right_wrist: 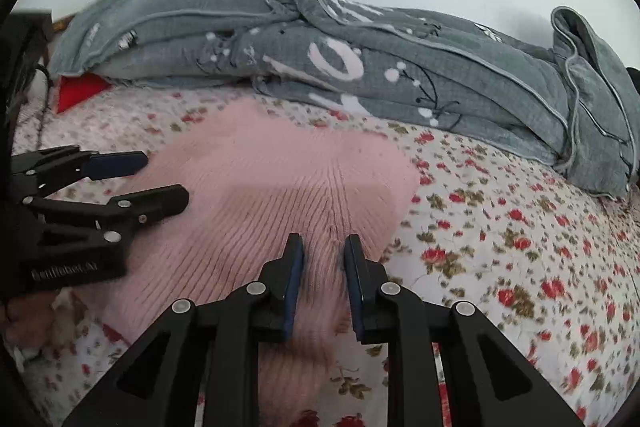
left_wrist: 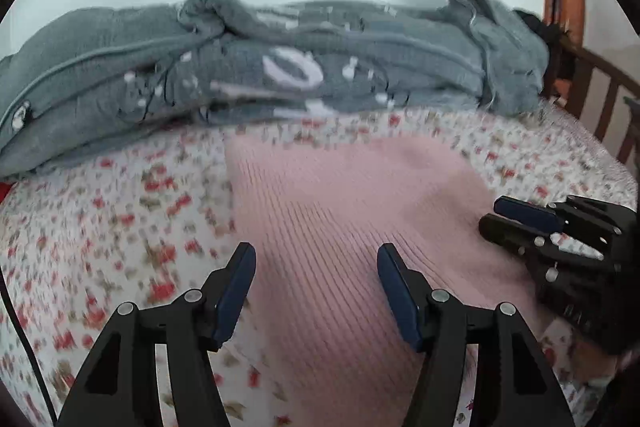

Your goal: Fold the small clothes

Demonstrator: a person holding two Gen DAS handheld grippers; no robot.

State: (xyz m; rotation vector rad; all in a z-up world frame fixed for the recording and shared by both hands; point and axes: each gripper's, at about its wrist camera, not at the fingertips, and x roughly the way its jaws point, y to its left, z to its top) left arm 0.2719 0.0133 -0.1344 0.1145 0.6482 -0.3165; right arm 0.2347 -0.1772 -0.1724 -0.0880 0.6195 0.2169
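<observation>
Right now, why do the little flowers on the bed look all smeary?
Left wrist view: the flowered sheet and pink knit are smeared by motion blur, while the left gripper stays sharp. Right wrist view: sharper, blurring mainly at the right edge; the fisheye bends the grey blanket.

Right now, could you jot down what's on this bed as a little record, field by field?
surface: flowered bedsheet
garment: pink ribbed knit, lying flat on the sheet
behind it: rumpled grey blanket along the wall
left gripper: open, over the knit's left part
right gripper: narrow gap, fingers at a pinch of knit; grip uncertain
other: red item under the blanket's corner
</observation>
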